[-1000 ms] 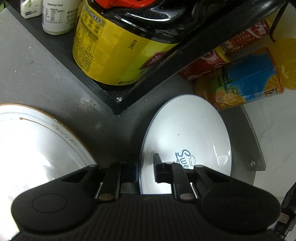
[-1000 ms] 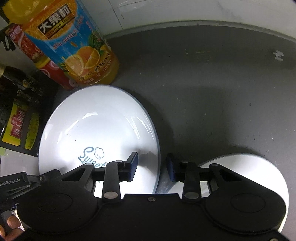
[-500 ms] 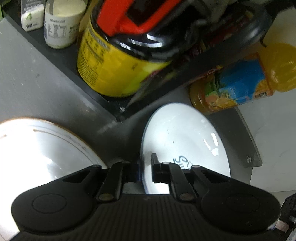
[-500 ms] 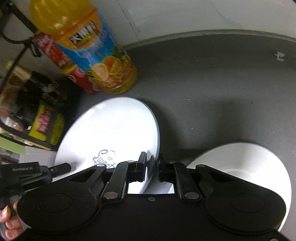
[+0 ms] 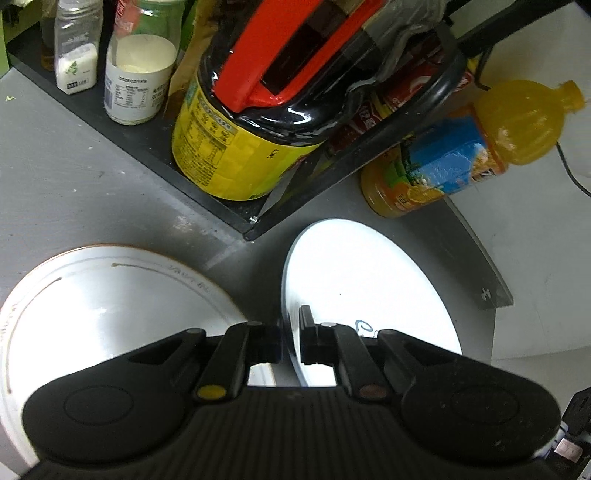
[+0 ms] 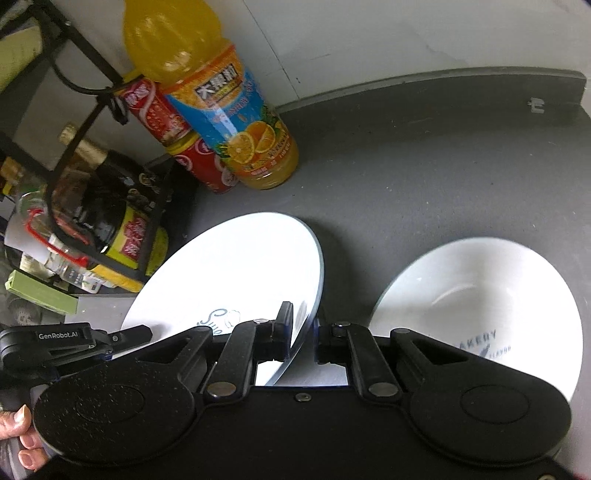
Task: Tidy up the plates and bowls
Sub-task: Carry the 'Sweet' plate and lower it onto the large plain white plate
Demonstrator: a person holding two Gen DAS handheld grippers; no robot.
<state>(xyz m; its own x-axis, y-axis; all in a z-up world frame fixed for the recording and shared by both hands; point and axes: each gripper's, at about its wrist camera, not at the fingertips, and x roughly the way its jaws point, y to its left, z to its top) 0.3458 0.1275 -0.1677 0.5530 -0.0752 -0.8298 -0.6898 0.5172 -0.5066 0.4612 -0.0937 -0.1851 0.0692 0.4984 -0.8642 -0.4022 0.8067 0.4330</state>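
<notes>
The plate (image 5: 369, 295) is lifted off the grey counter (image 5: 74, 177), tilted; I have both grippers clamped on its rim, the left gripper (image 5: 290, 341) on one edge and the right gripper (image 6: 301, 338) on the opposite edge. Only my left view shows a second, gold-trimmed plate (image 5: 110, 295) lying flat beside it. Only my right view shows a white bowl (image 6: 480, 295) on the counter. A black rack (image 5: 236, 218) of bottles and an orange juice bottle (image 6: 236, 122) stand behind, against a white wall (image 6: 406, 33).
</notes>
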